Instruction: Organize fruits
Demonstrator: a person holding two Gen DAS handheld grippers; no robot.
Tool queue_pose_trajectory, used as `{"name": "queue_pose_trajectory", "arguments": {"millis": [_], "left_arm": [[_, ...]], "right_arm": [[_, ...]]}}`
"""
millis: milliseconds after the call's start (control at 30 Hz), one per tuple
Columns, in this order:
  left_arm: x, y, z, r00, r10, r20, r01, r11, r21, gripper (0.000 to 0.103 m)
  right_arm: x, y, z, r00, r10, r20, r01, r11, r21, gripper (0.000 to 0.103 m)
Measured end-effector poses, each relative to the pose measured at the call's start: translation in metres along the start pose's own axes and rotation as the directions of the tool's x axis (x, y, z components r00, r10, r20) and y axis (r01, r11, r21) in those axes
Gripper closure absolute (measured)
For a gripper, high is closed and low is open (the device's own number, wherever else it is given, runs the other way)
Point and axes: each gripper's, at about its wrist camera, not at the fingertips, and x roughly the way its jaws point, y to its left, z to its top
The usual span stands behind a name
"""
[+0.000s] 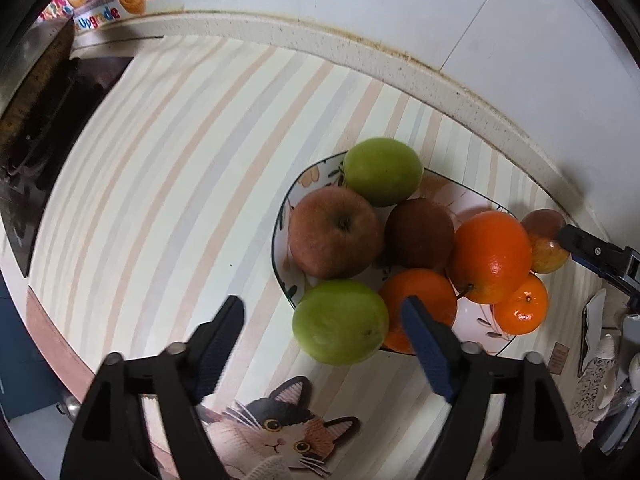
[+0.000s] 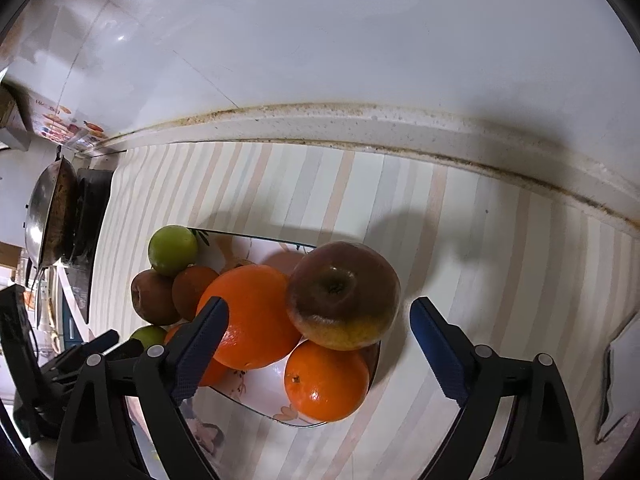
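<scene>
Plate of fruit on the striped mat. I see the near green apple at the plate's rim, between my left gripper fingers, which are spread and not touching it. My right gripper is likewise spread wide, holding nothing; the red apple tops the oranges just beyond its tips.

A pale striped mat with a cartoon cat print covers the counter, meeting a stained cream backsplash ledge below glossy white wall tiles; a metal wok sits far left
</scene>
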Motion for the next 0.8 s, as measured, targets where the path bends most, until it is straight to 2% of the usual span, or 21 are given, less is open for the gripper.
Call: {"name": "queue_pose_trajectory", "arguments": {"millis": [167,333,567,800], "left_arm": [[-0.024,-0.002,-0.013,0.999,0.014,0.052,-0.014,1.000,0.012,0.020],[-0.051,-0.011,-0.035,0.994,0.028,0.103,-0.034,0.998,0.053,0.020],[-0.087,-0.019,-0.068,0.990,0.022,0.142,-0.038,0.993,0.115,0.020],[-0.137,-0.021,-0.096,0.979,-0.009,0.205,-0.024,0.987,0.157,0.020]], "right_arm": [[-0.033,0.020,-0.020,0.992,-0.085,0.094,0.091,0.994,-0.058,0.008],[-0.063,0.048,-0.064,0.983,-0.122,0.138,0.137,0.985,-0.102,0.008],[-0.102,0.071,-0.113,0.976,-0.126,0.175,0.144,0.985,-0.094,0.008],[-0.150,0.090,-0.151,0.969,-0.092,0.231,0.112,0.991,-0.075,0.008]]}}
